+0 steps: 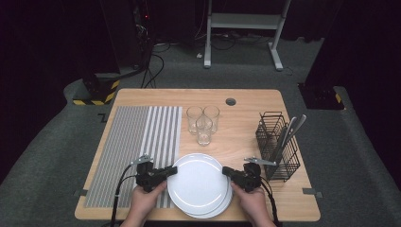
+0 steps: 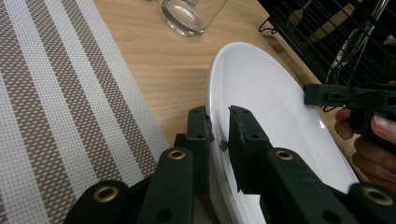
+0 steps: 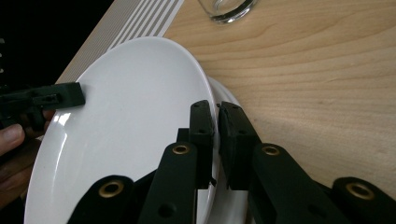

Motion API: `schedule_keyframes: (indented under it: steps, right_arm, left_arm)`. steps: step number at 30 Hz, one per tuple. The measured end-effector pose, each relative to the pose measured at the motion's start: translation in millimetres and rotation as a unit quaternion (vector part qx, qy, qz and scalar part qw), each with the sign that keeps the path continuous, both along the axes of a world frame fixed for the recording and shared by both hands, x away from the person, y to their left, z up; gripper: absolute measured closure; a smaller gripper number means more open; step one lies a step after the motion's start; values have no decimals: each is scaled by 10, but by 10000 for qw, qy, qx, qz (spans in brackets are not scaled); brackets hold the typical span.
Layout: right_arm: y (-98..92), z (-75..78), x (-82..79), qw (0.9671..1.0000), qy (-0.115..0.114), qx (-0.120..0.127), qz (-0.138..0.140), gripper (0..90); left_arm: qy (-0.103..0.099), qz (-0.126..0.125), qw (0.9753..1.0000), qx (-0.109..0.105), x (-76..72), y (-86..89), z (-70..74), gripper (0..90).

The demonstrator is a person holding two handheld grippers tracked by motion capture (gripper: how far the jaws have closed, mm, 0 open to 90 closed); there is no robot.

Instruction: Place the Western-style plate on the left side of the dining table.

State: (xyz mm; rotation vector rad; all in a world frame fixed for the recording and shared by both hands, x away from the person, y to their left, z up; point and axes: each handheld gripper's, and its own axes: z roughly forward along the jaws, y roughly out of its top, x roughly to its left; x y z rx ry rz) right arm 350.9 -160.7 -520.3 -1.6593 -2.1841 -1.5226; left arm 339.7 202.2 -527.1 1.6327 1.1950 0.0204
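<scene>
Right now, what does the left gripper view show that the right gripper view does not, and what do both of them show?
Left gripper view alone: the black wire cutlery basket with utensils inside, and the left claw closed on the rim of the top white plate.

Right gripper view alone: the right claw closed on that plate's opposite rim, a second white plate peeking out underneath, and the table's dark edge.

Both share: the top plate, the striped placemat, a clear glass, the wooden table, and the opposite claw across the plate.

left gripper (image 1: 170,171) at top plate's (image 1: 198,182) left rim | right gripper (image 1: 228,171) at right rim (plates stacked) | three glasses (image 1: 203,122) beyond
</scene>
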Motion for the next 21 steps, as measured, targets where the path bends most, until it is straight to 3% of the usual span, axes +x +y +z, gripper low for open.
schedule_keyframes:
  steps: [7,10,21]
  right_arm:
    - [3,25,67,9999,-106,-85,-65,836]
    - [30,61,114,9995,-176,-270,-70,835]
    - [100,102,257,9982,-201,-547,-164,827]
  left_arm:
    - [-20,61,10000,-41,50,-22,-37,780]
    - [-20,80,10000,-56,77,-23,-56,777]
    - [19,104,9999,-43,109,-31,-96,766]
